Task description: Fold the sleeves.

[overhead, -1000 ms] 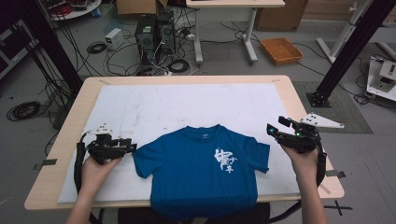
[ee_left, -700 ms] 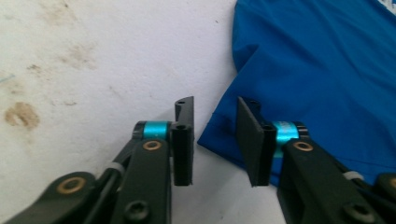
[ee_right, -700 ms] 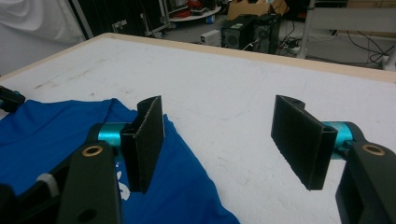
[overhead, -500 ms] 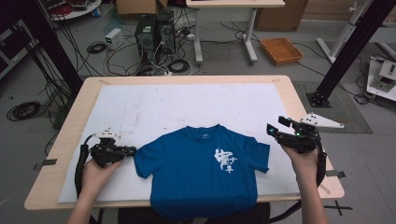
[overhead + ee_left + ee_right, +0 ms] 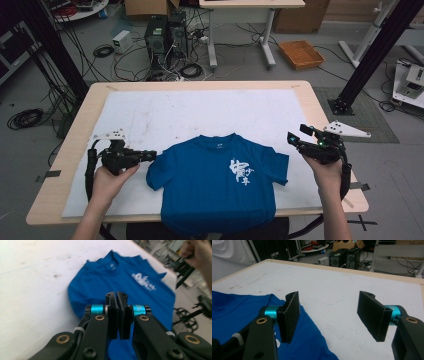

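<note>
Left tongs (image 5: 117,296) (closed) on blue T-shirt (image 5: 217,180) sleeve

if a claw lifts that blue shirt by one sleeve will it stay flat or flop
Probably flop: the shirt is thin cloth lying flat on the mat, and its hem already droops over the table's near edge. It looks light, so one claw should manage it. Pushed, it would likely bunch into wrinkles rather than slide whole, since the mat looks matte.
</note>
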`<state>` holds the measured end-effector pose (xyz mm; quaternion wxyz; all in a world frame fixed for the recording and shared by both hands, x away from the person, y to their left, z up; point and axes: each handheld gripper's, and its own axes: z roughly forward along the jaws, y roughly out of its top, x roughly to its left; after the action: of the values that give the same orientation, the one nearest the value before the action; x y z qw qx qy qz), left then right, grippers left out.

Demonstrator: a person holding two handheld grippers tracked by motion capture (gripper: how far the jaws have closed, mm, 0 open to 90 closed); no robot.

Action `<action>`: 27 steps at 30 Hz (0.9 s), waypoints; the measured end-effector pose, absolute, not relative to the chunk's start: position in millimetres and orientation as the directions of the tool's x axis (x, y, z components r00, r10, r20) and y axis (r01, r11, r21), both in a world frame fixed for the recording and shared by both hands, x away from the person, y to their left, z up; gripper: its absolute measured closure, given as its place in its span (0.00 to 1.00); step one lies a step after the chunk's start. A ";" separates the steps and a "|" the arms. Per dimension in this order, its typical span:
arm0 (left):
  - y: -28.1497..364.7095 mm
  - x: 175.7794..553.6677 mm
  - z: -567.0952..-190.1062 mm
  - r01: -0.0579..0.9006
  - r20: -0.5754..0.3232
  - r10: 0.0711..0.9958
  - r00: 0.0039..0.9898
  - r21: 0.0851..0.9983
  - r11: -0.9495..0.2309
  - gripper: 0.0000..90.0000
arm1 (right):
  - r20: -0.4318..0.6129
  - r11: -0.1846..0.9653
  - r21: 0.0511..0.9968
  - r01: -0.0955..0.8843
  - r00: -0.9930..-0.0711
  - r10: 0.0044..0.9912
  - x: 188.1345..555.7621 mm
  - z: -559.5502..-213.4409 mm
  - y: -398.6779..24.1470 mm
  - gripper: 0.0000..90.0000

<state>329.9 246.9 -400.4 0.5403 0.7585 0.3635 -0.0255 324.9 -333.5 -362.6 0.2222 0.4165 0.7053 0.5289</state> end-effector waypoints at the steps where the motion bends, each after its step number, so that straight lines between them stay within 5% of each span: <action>1: 243.2 330.2 -399.2 0.584 -0.442 0.518 0.732 0.799 -0.143 0.98 | 0.127 0.093 0.931 0.352 -0.552 0.824 324.7 -362.3 -333.6 0.39; 11: 197.4 337.5 -394.1 0.604 -0.512 0.455 0.729 0.793 -0.075 0.98 | 0.129 0.087 0.932 0.352 -0.547 0.827 323.5 -360.2 -334.7 0.39; 25: 126.0 357.8 -423.8 0.634 -0.510 0.463 0.725 0.757 -0.158 0.97 | 0.144 0.080 0.926 0.369 -0.539 0.830 325.3 -363.6 -337.8 0.39; 27: 123.5 358.7 -425.1 0.619 -0.492 0.482 0.725 0.772 -0.145 0.89 | 0.153 0.075 0.920 0.384 -0.528 0.835 325.8 -364.6 -338.3 0.39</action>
<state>358.7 123.5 -425.1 0.5424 0.7539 0.3653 -0.0633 325.8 -338.3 -364.6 0.2157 0.4352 0.7007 0.5226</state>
